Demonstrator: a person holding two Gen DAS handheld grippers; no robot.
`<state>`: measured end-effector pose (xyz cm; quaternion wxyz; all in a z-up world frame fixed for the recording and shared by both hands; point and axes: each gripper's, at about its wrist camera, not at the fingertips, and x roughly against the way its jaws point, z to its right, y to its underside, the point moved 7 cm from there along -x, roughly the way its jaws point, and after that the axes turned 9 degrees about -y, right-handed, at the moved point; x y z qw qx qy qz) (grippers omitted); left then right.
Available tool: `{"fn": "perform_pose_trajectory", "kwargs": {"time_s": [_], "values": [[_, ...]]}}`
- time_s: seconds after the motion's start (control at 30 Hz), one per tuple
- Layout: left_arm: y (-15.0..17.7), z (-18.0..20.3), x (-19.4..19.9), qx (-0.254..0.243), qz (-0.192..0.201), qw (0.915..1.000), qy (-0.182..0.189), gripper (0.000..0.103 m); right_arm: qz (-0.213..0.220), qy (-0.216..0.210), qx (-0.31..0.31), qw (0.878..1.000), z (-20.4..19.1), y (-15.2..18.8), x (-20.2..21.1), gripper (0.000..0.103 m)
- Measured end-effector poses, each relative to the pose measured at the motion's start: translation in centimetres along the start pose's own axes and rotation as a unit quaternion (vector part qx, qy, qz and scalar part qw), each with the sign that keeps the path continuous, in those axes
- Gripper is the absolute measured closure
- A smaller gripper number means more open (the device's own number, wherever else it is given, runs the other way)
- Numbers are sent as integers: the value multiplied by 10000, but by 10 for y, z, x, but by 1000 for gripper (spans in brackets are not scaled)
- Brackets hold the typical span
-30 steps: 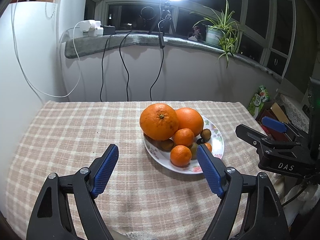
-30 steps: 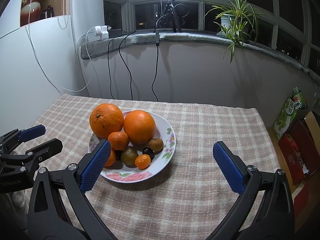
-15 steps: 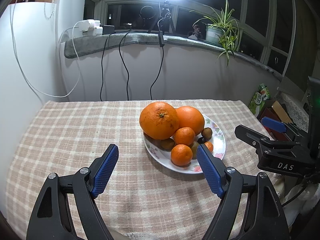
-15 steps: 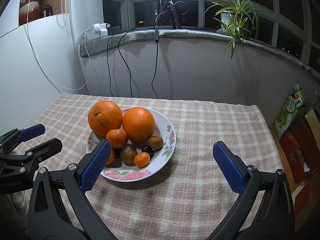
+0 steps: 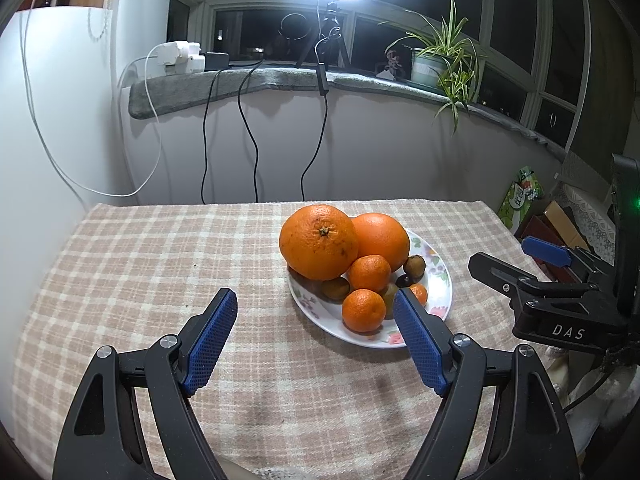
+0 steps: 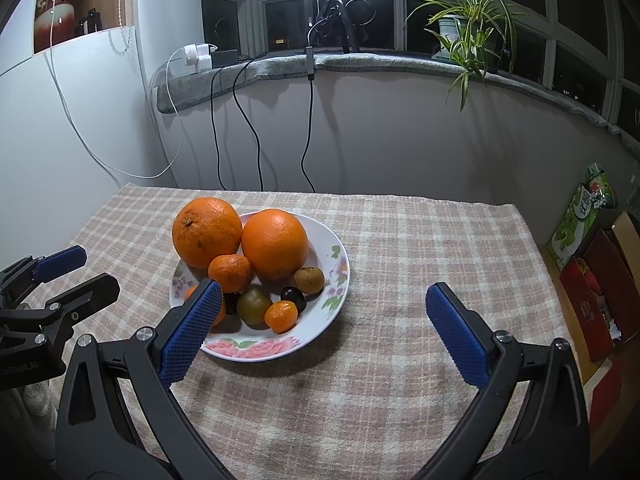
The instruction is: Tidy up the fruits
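A white flowered plate (image 5: 438, 296) (image 6: 320, 320) sits on the checked tablecloth and holds a pile of fruit. Two big oranges (image 5: 318, 242) (image 6: 274, 242) lie at its back. Small mandarins (image 5: 362, 310) (image 6: 231, 273), brown-green kiwis (image 6: 253, 306) and a dark grape (image 6: 293, 298) lie in front. My left gripper (image 5: 316, 338) is open and empty, just short of the plate's near left edge. My right gripper (image 6: 322, 328) is open and empty, with its left finger over the plate's near rim. Each gripper also shows in the other's view: right (image 5: 532, 264), left (image 6: 64, 276).
The checked tablecloth (image 5: 132, 260) (image 6: 420, 248) covers the table up to a wall with hanging cables (image 5: 248, 136). A potted plant (image 6: 456, 28) stands on the sill. Boxes and a green packet (image 6: 580, 216) sit past the table's right edge.
Both grippers have drifted slightly closer to the plate. Both stay open and empty. The fruit has not moved.
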<state>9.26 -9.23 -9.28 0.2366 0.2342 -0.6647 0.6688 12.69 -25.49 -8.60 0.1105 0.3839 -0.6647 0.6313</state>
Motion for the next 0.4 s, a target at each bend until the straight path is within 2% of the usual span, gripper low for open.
{"fn": "perform_pose_trajectory", "kwargs": {"time_s": [0.4], "values": [[0,0,-2,-21,3,10000,2,23,-24,52,-46,10000,3,4,-3,0]]}}
